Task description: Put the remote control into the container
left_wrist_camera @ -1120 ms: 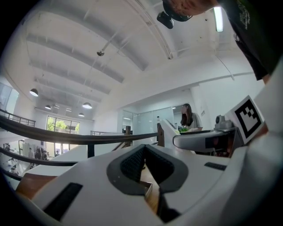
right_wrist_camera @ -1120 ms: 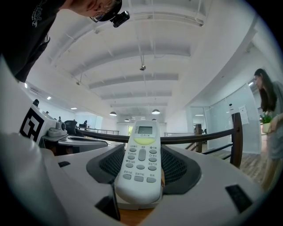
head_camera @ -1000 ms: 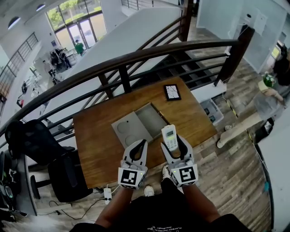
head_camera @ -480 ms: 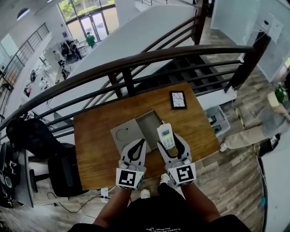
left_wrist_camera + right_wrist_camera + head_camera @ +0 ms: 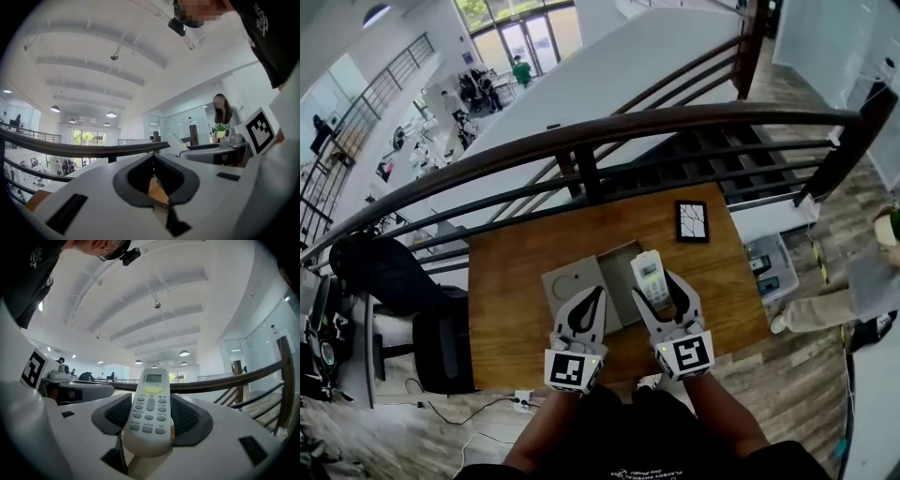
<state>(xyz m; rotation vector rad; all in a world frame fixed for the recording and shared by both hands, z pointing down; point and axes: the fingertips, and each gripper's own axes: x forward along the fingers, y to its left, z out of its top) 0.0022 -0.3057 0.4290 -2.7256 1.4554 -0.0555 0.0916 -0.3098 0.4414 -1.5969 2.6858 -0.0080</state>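
Note:
A white remote control (image 5: 649,276) with a small screen and grey buttons stands between the jaws of my right gripper (image 5: 660,287), which is shut on its lower half. In the right gripper view the remote (image 5: 150,411) points straight ahead from the gripper (image 5: 150,405). On the wooden table (image 5: 506,281) lies a grey container (image 5: 619,265), open, with its lid (image 5: 567,281) folded out to the left. The remote hangs over the right side of the open compartment. My left gripper (image 5: 590,302) is shut and holds nothing, over the lid's near edge; its tips (image 5: 153,156) meet.
A black tablet (image 5: 692,221) with a white pattern lies at the table's far right corner. A dark curved railing (image 5: 675,122) runs just behind the table, with stairs beyond. A black chair (image 5: 422,328) stands at the left. A person (image 5: 872,277) stands at the lower right.
Both grippers have moved forward over the table, the right one carrying the remote from in front of the container to over its open compartment. The head view has shifted too.

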